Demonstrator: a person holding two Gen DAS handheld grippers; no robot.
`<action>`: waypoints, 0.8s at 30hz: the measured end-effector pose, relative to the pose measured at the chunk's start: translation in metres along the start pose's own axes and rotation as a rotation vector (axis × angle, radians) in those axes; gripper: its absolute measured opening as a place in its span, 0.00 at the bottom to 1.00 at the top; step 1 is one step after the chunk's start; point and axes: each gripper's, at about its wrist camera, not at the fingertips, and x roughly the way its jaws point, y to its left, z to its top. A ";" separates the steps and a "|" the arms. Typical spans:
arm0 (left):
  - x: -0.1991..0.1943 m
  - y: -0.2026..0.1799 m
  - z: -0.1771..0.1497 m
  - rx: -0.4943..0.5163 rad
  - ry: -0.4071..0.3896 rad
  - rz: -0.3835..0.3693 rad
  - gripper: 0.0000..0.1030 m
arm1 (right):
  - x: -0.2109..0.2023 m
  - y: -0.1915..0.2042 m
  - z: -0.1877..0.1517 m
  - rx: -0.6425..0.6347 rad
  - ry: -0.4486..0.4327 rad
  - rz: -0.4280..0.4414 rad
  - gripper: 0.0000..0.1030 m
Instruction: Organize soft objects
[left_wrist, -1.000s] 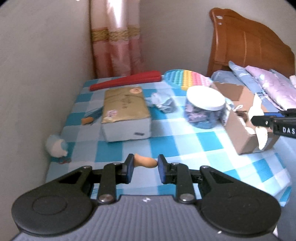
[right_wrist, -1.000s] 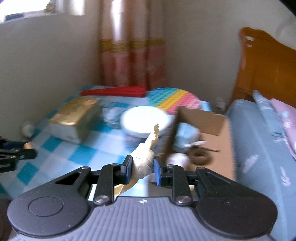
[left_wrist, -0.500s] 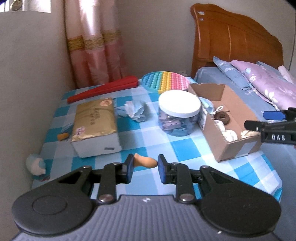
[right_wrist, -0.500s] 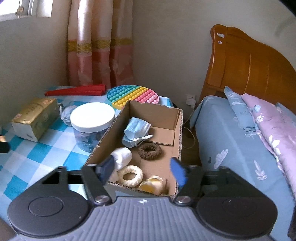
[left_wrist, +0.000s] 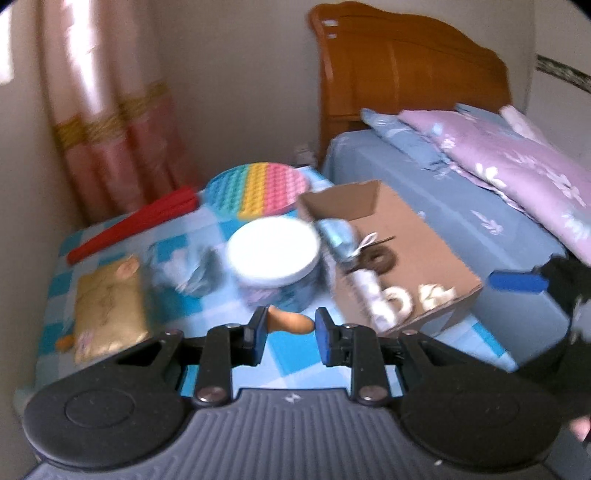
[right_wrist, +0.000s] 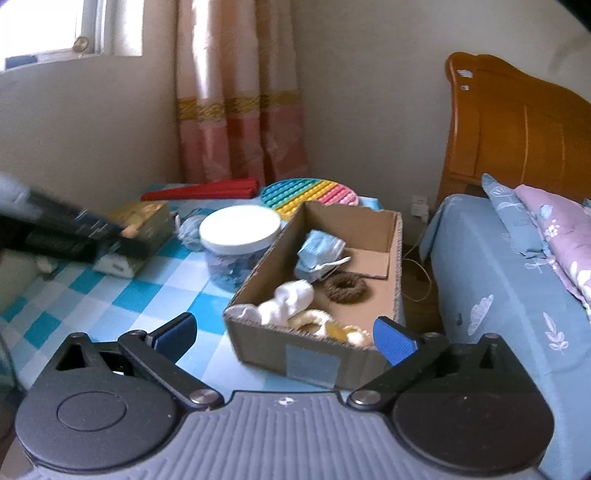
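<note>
My left gripper (left_wrist: 290, 328) is shut on a small orange-tan soft piece (left_wrist: 291, 322), held above the blue checked tablecloth (left_wrist: 291, 362). It shows blurred at the left of the right wrist view as well, the left gripper (right_wrist: 123, 232). My right gripper (right_wrist: 286, 326) hangs just in front of the cardboard box (right_wrist: 314, 360), its jaws opening wide with nothing pressed between the pads. In the box lie a blue face mask (right_wrist: 319, 251), a brown ring (right_wrist: 347, 288), a white sock (right_wrist: 291, 299) and a cream ring (right_wrist: 310, 319).
Left of the box stands a jar with a white lid (right_wrist: 240, 225). Behind it are a gold-wrapped package (right_wrist: 144, 218), a crumpled bluish cloth (right_wrist: 192, 225), a rainbow pop mat (right_wrist: 310, 194) and a red stick (right_wrist: 207, 192). A bed (right_wrist: 498, 295) borders the right.
My right gripper let go of a cream soft piece over the box and opened wide. My left gripper, still shut on the orange piece, travelled right toward the box.
</note>
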 end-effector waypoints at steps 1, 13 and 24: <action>0.003 -0.005 0.006 0.020 0.001 -0.014 0.25 | 0.000 0.002 -0.001 -0.010 0.004 0.006 1.00; 0.070 -0.061 0.059 0.158 0.067 -0.181 0.26 | 0.002 0.000 -0.009 -0.013 0.012 0.073 1.00; 0.076 -0.068 0.061 0.167 -0.008 -0.133 0.97 | -0.001 -0.011 -0.014 0.022 0.021 0.064 1.00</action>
